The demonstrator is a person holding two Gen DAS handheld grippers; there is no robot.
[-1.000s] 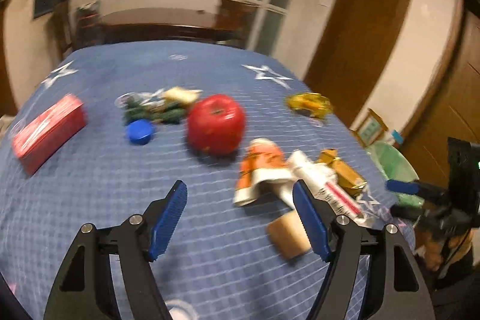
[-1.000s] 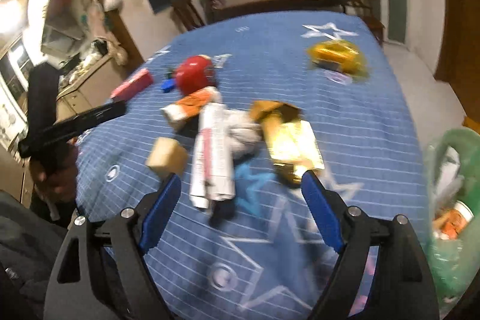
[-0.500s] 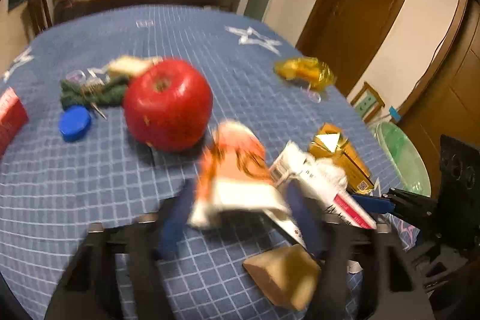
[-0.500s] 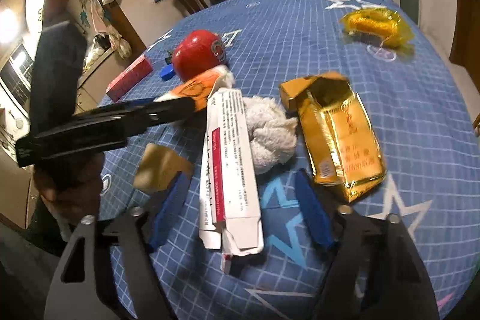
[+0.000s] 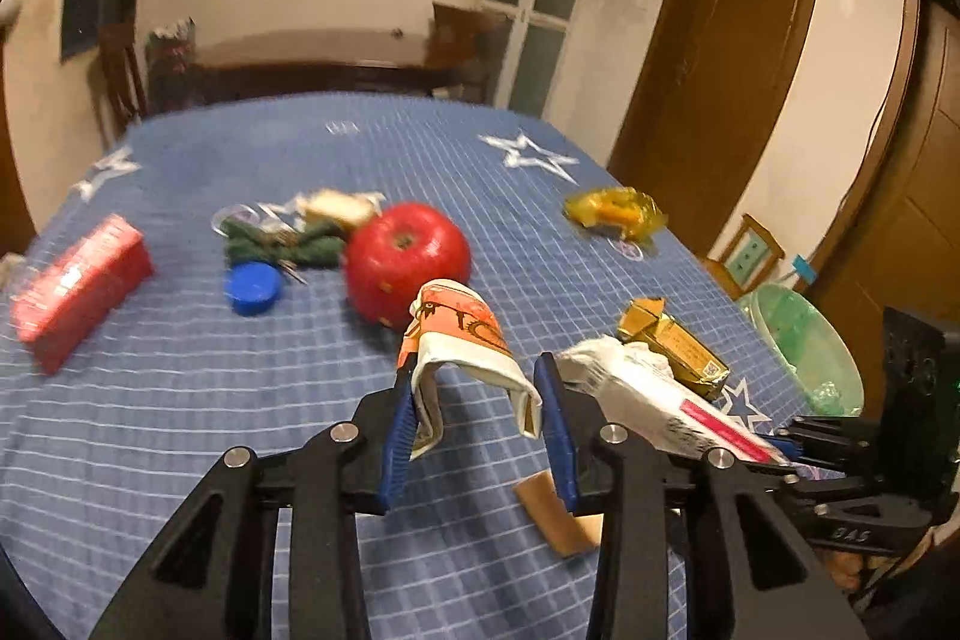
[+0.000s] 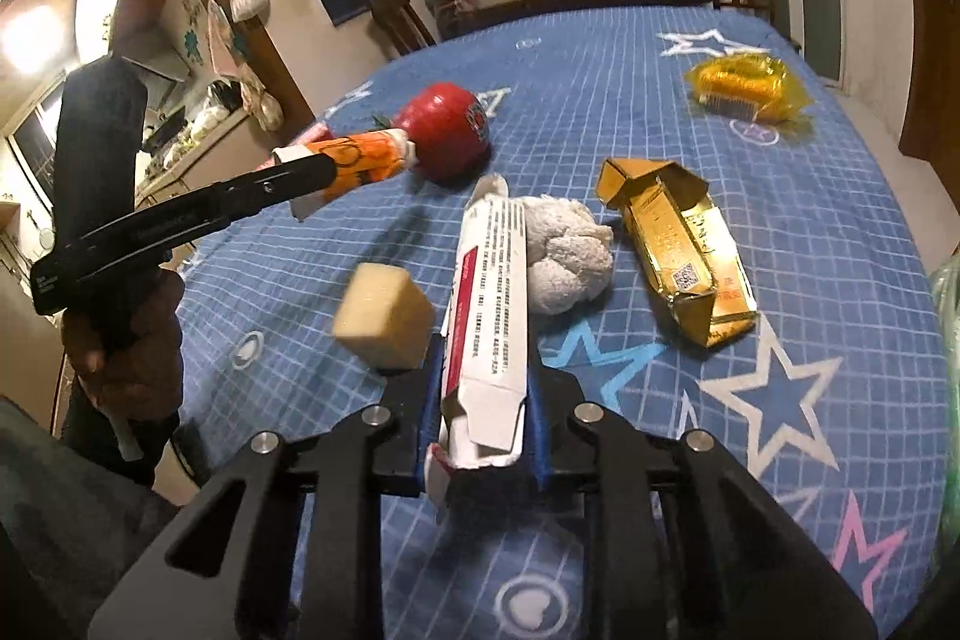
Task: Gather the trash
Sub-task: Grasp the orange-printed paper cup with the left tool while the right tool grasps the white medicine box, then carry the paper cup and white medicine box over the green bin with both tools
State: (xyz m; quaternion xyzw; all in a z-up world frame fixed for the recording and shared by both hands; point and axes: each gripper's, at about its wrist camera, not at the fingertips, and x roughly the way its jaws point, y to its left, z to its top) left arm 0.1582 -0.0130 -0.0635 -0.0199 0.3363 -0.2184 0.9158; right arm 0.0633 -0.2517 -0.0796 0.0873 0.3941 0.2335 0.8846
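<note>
My left gripper (image 5: pixel 477 418) is shut on a crushed orange and white paper cup (image 5: pixel 462 340) and holds it above the blue tablecloth (image 5: pixel 180 400); the cup also shows in the right wrist view (image 6: pixel 354 157). My right gripper (image 6: pixel 480 424) is shut on a long white and red carton (image 6: pixel 489 304), lifted off the cloth; the carton also shows in the left wrist view (image 5: pixel 660 400). A gold foil pack (image 6: pixel 684 250), a crumpled white tissue (image 6: pixel 567 256) and a yellow wrapper (image 6: pixel 747 88) lie on the cloth.
A red apple (image 5: pixel 408 262), a blue cap (image 5: pixel 253 287), a red box (image 5: pixel 78 283), green cloth with keys (image 5: pixel 282 244) and a tan block (image 6: pixel 384 316) lie on the table. A green-lined bin (image 5: pixel 804 346) stands off the table's right side.
Both grippers moved in and closed, the left on the paper cup, the right on the white carton. Both items are now lifted off the cloth.
</note>
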